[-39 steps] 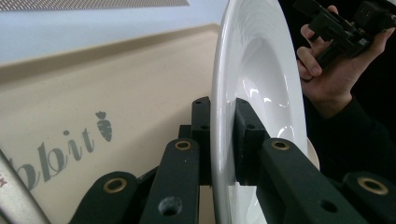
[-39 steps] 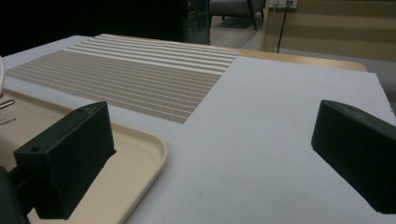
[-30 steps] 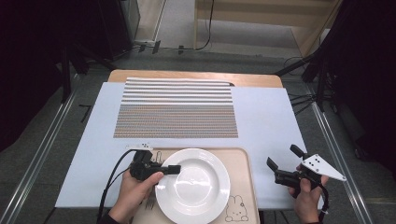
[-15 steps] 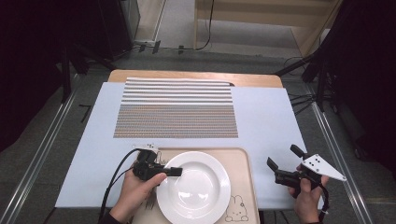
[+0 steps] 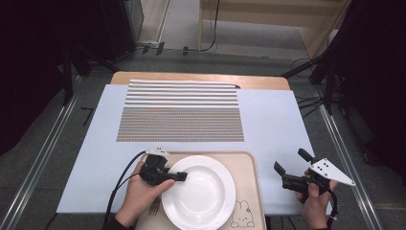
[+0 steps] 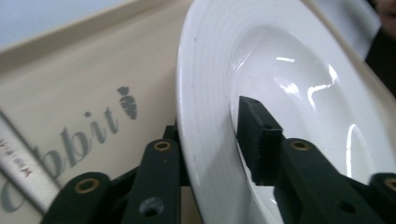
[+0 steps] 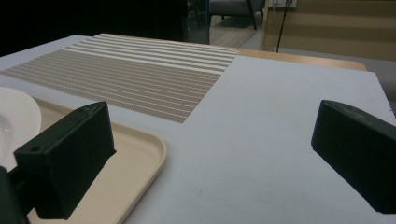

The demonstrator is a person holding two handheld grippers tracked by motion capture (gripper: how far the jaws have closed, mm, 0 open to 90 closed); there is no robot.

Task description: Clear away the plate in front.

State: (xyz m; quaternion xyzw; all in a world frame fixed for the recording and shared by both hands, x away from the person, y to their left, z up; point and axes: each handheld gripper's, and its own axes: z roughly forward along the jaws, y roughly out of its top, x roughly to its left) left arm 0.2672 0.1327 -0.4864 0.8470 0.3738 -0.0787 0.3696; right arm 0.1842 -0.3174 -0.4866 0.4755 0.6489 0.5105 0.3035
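Left gripper (image 5: pixel 178 177) — 2 black jaws astride the rim of the white plate (image 5: pixel 203 199), 1 jaw under the rim, 1 over it inside the bowl. The jaws have just been opening, with the rim between them; in the left gripper view a gap shows between the upper jaw and the plate (image 6: pixel 299 84), so the grip looks loosened rather than pinching.

Step in hand, as judged: letting go of the plate on the tray (image 5: pixel 246 172). Done well, the jaws spread fully before the hand draws back along the rim's line, so the lower jaw does not lift or drag the plate.

Plate: its rim sits between the left jaws, its bowl stretching away beyond them, resting flat on the beige tray. Just outside the lower jaw lie the tray's printed lettering (image 6: pixel 88 135) and carrot mark.

Right gripper (image 5: pixel 293 176) — jaws spread wide, nothing between them, held well apart from the plate above the pale sheet (image 5: pixel 277 124) on the tabletop. Beyond those jaws: the tray corner (image 7: pixel 154 144) near the one on the view's left side, a striped mat (image 7: pixel 135 79) farther out.
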